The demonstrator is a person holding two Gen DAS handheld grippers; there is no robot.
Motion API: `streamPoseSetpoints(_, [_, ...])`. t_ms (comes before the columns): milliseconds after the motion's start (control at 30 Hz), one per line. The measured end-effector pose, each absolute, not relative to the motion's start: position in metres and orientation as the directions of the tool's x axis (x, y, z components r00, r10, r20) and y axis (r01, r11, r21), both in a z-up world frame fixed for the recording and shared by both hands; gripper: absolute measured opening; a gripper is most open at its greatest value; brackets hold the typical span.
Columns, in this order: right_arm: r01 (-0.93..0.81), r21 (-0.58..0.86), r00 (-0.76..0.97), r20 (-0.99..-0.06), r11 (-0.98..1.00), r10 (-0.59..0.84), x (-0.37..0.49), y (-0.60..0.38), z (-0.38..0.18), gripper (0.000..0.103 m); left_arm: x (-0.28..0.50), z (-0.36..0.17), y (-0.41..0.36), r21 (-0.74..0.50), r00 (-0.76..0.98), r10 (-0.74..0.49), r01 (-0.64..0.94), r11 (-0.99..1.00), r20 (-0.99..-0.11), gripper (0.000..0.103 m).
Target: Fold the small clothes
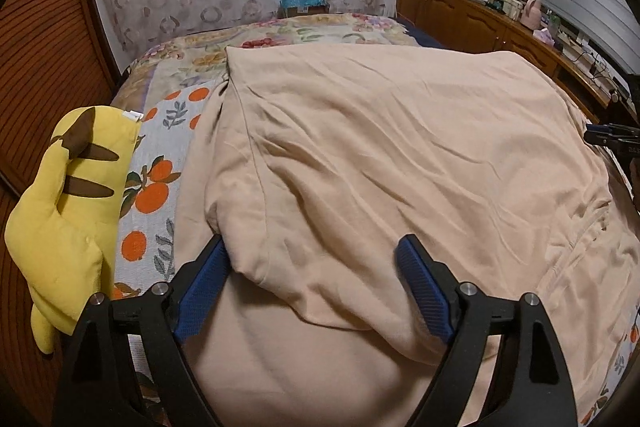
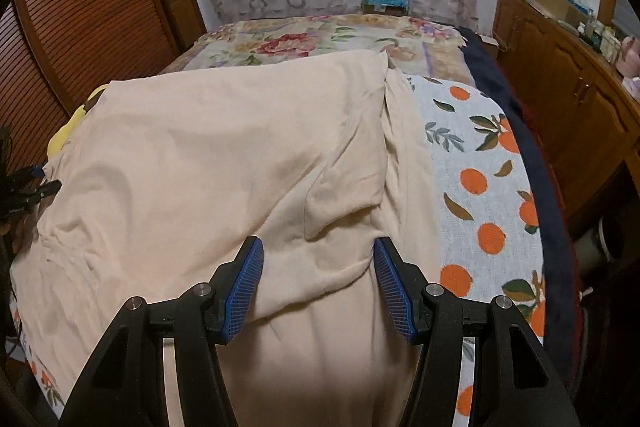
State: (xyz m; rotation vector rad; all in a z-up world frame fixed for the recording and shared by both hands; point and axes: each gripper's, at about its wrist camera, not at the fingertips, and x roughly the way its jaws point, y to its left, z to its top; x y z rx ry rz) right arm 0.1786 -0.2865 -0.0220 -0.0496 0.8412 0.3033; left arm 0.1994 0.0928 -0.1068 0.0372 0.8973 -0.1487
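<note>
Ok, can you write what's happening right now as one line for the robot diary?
step: mid-fold | left gripper: jaws open over peach garment | right gripper: jaws open over it | nearby: yellow plush toy, orange-print sheet

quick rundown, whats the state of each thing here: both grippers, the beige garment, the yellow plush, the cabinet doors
left gripper: open, fingers either side of a folded beige edge
right gripper: open, straddling a beige fold, nothing clamped
beige garment: spread on the bed, partly folded over itself, wrinkled
yellow plush: lying at the bed's left edge, apart from the grippers
cabinet doors: shut
</note>
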Motion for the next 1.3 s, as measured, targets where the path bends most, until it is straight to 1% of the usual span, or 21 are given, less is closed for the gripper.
streamPoseSetpoints(300, [-0.282, -0.027, 0.684, -0.707, 0.959, 0.181, 0.172, -0.270, -0.037, 0.060, 0.199, -0.106, 0.092, -0.031, 0.614, -0.114, 0.144, 0.989, -0.781, 0.086])
streamPoseSetpoints(767, [-0.281, -0.036, 0.687, -0.705, 0.959, 0.175, 0.175, -0.265, -0.039, 0.060, 0.199, -0.106, 0.093, -0.034, 0.607, -0.118, 0.149, 0.988, -0.786, 0.086])
streamPoseSetpoints(833, [-0.282, -0.036, 0.687, -0.705, 0.959, 0.175, 0.175, -0.266, -0.038, 0.060, 0.199, -0.105, 0.094, -0.036, 0.608, -0.118, 0.145, 0.989, -0.785, 0.078])
streamPoseSetpoints(900, [-0.281, -0.038, 0.687, -0.705, 0.959, 0.174, 0.175, -0.266, -0.039, 0.060, 0.197, -0.102, 0.101, -0.060, 0.620, -0.122, 0.120, 0.991, -0.775, 0.063])
streamPoseSetpoints(933, [-0.280, -0.042, 0.688, -0.705, 0.959, 0.170, 0.175, -0.265, -0.039, 0.059, 0.197, -0.101, 0.107, -0.083, 0.625, -0.136, 0.113, 0.990, -0.769, 0.059])
streamPoseSetpoints(1000, [-0.282, -0.047, 0.689, -0.705, 0.958, 0.168, 0.174, -0.264, -0.037, 0.056, 0.197, -0.101, 0.115, -0.124, 0.628, -0.159, 0.099, 0.987, -0.762, 0.043])
streamPoseSetpoints(1033, [-0.283, -0.047, 0.690, -0.704, 0.958, 0.169, 0.173, -0.264, -0.037, 0.054, 0.199, -0.102, 0.117, -0.126, 0.627, -0.154, 0.090, 0.988, -0.764, 0.040])
streamPoseSetpoints(1067, [-0.284, -0.046, 0.691, -0.703, 0.958, 0.171, 0.173, -0.264, -0.036, 0.050, 0.199, -0.102, 0.118, -0.122, 0.630, -0.148, 0.085, 0.989, -0.763, 0.031])
streamPoseSetpoints(1100, [-0.284, -0.045, 0.692, -0.702, 0.958, 0.172, 0.173, -0.265, -0.036, 0.043, 0.200, -0.101, 0.119, -0.122, 0.633, -0.148, 0.085, 0.989, -0.760, 0.028])
streamPoseSetpoints(1133, [-0.282, -0.046, 0.693, -0.701, 0.958, 0.171, 0.173, -0.265, -0.036, 0.039, 0.200, -0.101, 0.120, -0.127, 0.637, -0.149, 0.080, 0.989, -0.757, 0.020])
streamPoseSetpoints(1167, [-0.282, -0.048, 0.694, -0.700, 0.958, 0.169, 0.172, -0.265, -0.036, 0.028, 0.201, -0.101, 0.121, -0.130, 0.638, -0.148, 0.075, 0.989, -0.756, 0.010])
streamPoseSetpoints(1200, [-0.282, -0.054, 0.696, -0.698, 0.958, 0.166, 0.172, -0.264, -0.035, 0.015, 0.201, -0.100, 0.122, -0.133, 0.642, -0.149, 0.074, 0.988, -0.752, 0.008])
streamPoseSetpoints(1233, [-0.289, -0.059, 0.694, -0.700, 0.955, 0.167, 0.171, -0.262, -0.035, 0.011, 0.200, -0.098, 0.122, -0.137, 0.648, -0.156, 0.079, 0.987, -0.745, 0.007])
streamPoseSetpoints(1300, [-0.295, -0.062, 0.696, -0.698, 0.954, 0.169, 0.168, -0.260, -0.033, 0.007, 0.197, -0.093, 0.119, -0.155, 0.652, -0.188, 0.108, 0.982, -0.735, 0.006])
